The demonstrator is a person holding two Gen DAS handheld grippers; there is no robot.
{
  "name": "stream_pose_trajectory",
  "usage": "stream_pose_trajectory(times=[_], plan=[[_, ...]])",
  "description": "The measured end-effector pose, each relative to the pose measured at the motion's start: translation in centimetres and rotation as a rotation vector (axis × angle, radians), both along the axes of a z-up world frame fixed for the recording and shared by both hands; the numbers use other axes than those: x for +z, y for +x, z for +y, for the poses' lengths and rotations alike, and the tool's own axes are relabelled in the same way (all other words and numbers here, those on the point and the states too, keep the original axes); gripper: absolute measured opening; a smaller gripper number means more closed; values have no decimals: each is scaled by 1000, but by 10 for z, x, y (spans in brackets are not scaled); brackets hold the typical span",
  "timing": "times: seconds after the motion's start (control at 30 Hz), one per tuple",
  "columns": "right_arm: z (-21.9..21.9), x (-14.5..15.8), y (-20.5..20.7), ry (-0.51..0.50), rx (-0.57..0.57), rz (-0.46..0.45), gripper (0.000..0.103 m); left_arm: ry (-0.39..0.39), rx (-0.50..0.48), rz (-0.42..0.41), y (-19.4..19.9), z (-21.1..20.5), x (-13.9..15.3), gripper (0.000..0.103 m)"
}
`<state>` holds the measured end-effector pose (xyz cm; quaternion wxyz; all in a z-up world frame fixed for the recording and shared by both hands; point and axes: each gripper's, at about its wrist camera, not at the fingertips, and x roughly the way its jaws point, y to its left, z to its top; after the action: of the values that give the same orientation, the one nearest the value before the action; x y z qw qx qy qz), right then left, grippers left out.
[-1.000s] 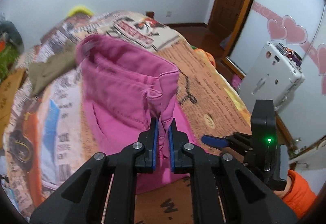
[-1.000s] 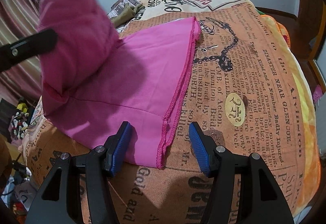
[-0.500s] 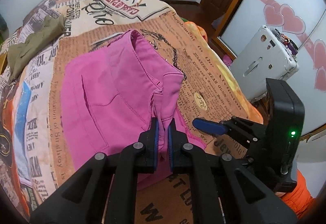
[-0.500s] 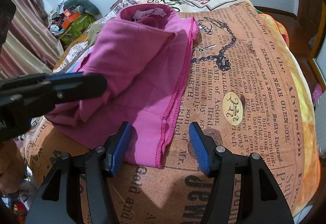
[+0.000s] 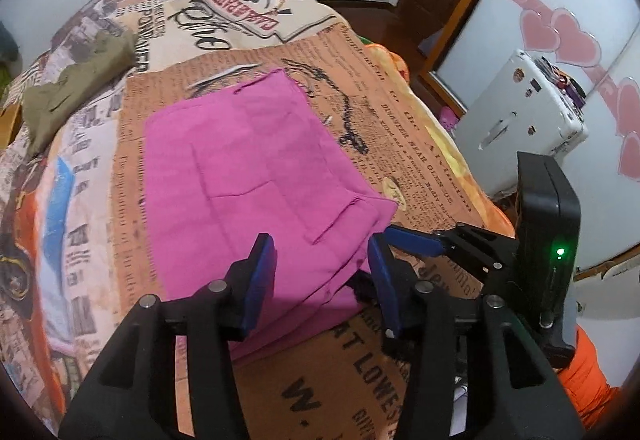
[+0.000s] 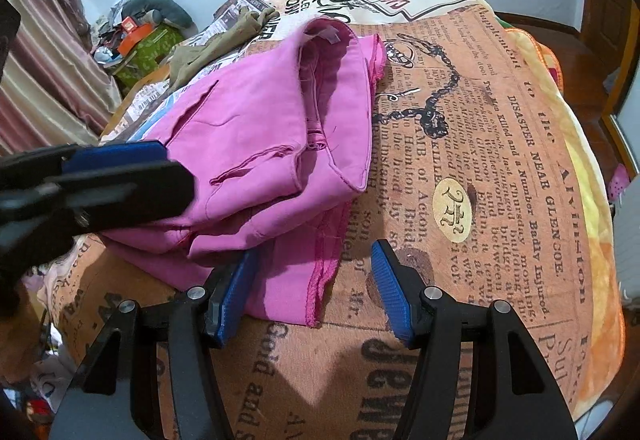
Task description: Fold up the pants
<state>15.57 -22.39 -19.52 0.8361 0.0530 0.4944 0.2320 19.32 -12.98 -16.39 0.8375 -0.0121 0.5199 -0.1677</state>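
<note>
My left gripper [image 5: 322,276] hangs with fingers apart and empty over the near edge of the pants [image 5: 256,175]. These lie folded over on the bed [image 5: 404,127], a compact pink stack, long axis running from 6 toward 12 o'clock. My right gripper [image 6: 312,292] gapes too, straddling the bottom hem at 5 o'clock. I judge the fold mostly done, with perhaps one more tuck left.
</note>
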Motion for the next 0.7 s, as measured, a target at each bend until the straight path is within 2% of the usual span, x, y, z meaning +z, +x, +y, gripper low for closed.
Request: stream_pose_trajectory(times=[0.13,0.3,0.5,0.57,0.7], plan=[[-2,1,-1,0,-4,2,55,41,45,-16,-2,20,14,48],[-2,5,-2,-1,-4,-7,55,116,115,-87,3,53,39,49],[-2,17,-5,18,-5,-35,55,165,190,-139,32,93,63,54],[-3,23,-6,20,-6,-47,55,174,191,-146,47,98,62,60],[-6,32,-4,25,-20,-67,55,232,169,-117,79,98,45,60]])
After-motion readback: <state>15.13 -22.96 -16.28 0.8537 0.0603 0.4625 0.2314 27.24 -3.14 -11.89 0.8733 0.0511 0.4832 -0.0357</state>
